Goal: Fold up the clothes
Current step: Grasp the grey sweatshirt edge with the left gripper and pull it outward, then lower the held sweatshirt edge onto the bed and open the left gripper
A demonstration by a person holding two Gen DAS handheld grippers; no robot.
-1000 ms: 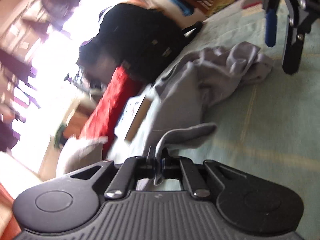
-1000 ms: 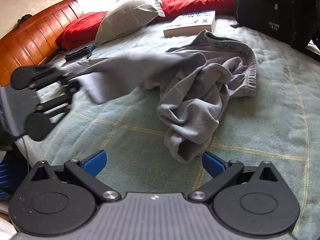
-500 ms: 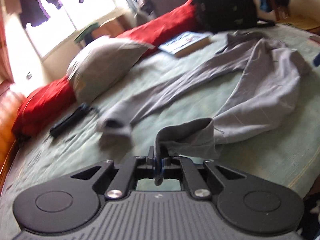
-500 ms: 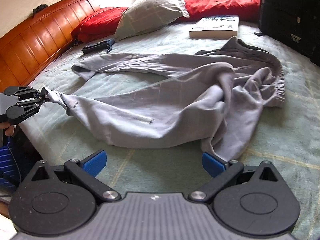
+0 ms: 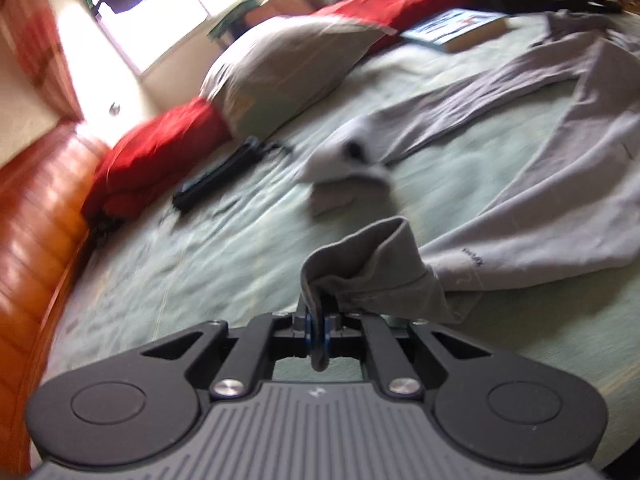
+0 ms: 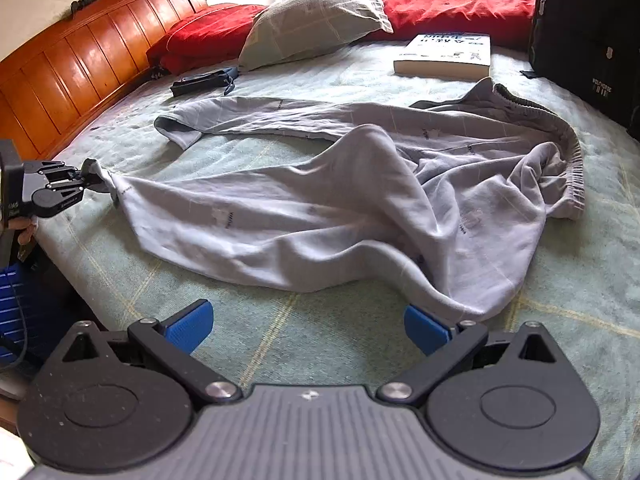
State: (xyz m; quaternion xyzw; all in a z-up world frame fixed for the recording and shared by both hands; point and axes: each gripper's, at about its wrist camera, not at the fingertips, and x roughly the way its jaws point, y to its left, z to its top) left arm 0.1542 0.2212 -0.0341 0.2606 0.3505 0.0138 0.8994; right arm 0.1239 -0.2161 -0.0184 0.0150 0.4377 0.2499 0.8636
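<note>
Grey sweatpants [image 6: 360,200] lie spread across the green bedspread [image 6: 280,344], waistband [image 6: 560,140] to the right. One leg runs to the far left and ends in a cuff [image 6: 176,128]. My left gripper [image 5: 318,330] is shut on the hem of the other leg [image 5: 372,264]. In the right wrist view the left gripper [image 6: 90,178] holds that hem stretched at the bed's left edge. My right gripper [image 6: 308,326] hovers open over the bedspread, blue pads [image 6: 188,326] wide apart and nothing between them. A near fold of the pants [image 6: 452,300] lies just beyond its right finger.
A book [image 6: 444,54], a grey pillow [image 6: 316,12] and red pillows [image 6: 452,4] lie at the head of the bed. A black pouch [image 6: 200,80] sits near the wooden headboard [image 6: 80,60]. A black bag [image 6: 588,32] stands far right. A blue crate [image 6: 12,308] is below the left edge.
My left gripper has swung left with the hem, pulling the bunched pants out into a long flat spread toward the bed's edge. The right gripper has shifted only a little and stays open.
</note>
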